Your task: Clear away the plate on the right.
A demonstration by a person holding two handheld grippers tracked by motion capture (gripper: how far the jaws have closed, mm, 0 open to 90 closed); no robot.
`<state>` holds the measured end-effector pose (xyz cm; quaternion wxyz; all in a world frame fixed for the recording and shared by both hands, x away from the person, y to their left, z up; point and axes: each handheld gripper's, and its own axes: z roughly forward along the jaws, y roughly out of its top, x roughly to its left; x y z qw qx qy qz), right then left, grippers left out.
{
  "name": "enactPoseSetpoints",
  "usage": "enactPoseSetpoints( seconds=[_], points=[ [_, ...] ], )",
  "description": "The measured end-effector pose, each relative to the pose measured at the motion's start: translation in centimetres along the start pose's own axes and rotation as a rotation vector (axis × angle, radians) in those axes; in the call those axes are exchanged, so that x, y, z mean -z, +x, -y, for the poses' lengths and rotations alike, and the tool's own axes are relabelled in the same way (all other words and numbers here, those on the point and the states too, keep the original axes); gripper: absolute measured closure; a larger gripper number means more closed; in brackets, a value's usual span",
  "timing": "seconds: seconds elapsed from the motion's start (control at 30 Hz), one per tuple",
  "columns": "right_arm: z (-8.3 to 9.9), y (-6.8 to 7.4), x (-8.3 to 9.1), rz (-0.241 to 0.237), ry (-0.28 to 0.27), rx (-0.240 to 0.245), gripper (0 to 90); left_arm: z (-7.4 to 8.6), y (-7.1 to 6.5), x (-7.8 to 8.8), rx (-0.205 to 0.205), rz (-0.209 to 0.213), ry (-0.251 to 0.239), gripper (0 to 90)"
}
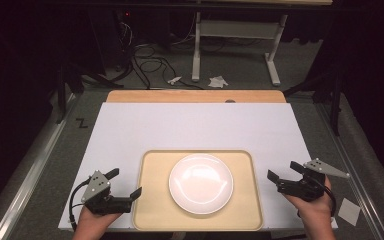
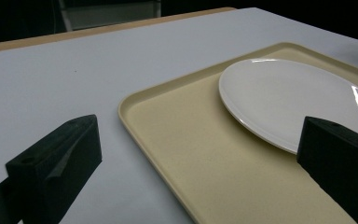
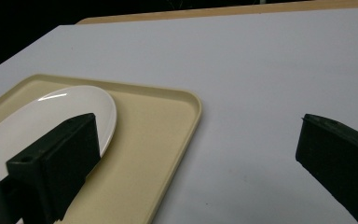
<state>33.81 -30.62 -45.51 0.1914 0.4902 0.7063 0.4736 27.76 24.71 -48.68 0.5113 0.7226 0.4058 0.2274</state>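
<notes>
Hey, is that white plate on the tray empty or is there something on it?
Empty: the white plate lies flat on the tray, its surface bare.

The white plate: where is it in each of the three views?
High view: white plate at lower centre, on the beige tray.
Left gripper view: upper right, on the tray.
Right gripper view: left side, partly behind a jaw.
Shared landmark: the tray.
</notes>
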Motion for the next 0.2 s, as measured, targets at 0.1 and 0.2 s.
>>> enactPoseSetpoints(
  seconds=[0.1, 0.2],
  points=[
    [0.05, 0.15, -0.29, -0.004, 0.013, -0.004, 0.0, 0.00, 0.12, 0.20, 0.004, -0.002, -0.007, 0.7],
    [0.05, 0.15, -0.40, -0.006, 0.015, 0.002, 0.0, 0.00, 0.20, 0.30, 0.005, -0.002, -0.006, 0.7]
  ],
)
